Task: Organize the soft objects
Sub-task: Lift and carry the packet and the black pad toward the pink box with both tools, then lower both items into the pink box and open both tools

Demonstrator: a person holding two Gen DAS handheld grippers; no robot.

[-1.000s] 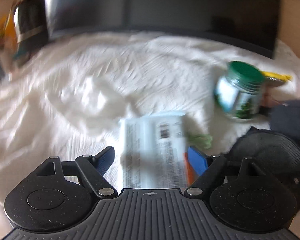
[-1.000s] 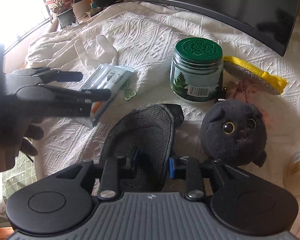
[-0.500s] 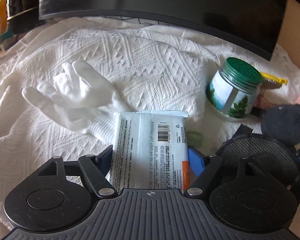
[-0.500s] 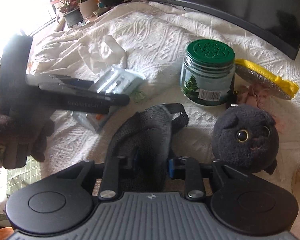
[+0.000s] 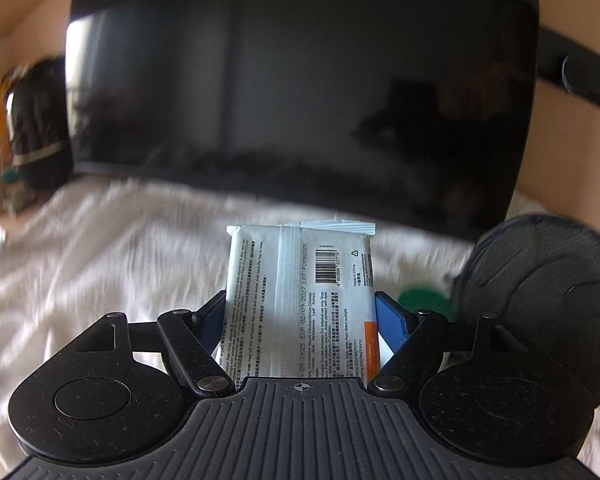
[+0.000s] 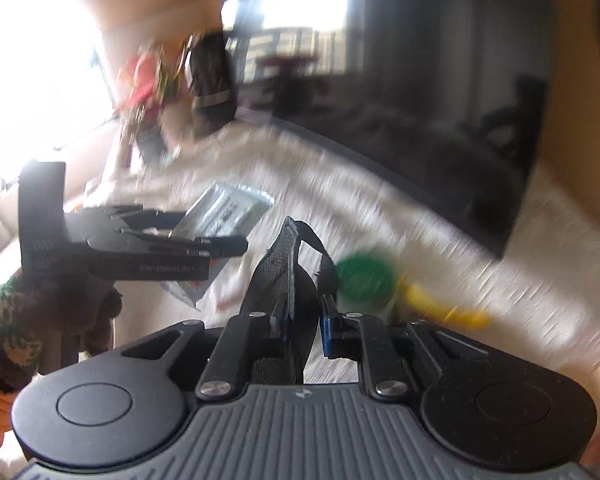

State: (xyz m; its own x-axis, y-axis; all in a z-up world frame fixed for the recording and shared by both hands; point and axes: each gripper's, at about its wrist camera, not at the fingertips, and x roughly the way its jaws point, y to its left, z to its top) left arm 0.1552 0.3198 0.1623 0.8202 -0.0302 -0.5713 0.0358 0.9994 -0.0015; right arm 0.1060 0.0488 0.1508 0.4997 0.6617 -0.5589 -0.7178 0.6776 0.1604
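Since half a second ago both loads are off the white bedspread (image 5: pixel 100 264) and both views have tilted up toward the dark screen (image 5: pixel 300 92); the left gripper (image 5: pixel 300 312) is closed across the wet-wipes pack (image 5: pixel 300 296), held flat and level, and the right gripper (image 6: pixel 302 320) is pinched on the black mesh piece (image 6: pixel 288 272), which stands edge-up between the jaws. Judgement: pack light, slick film, squashy, best gripped mid-width; mesh limp, prone to drooping, best gripped near its thicker edge; green-lidded jar (image 6: pixel 364 276) stands on the spread, contents not discernible through blur.
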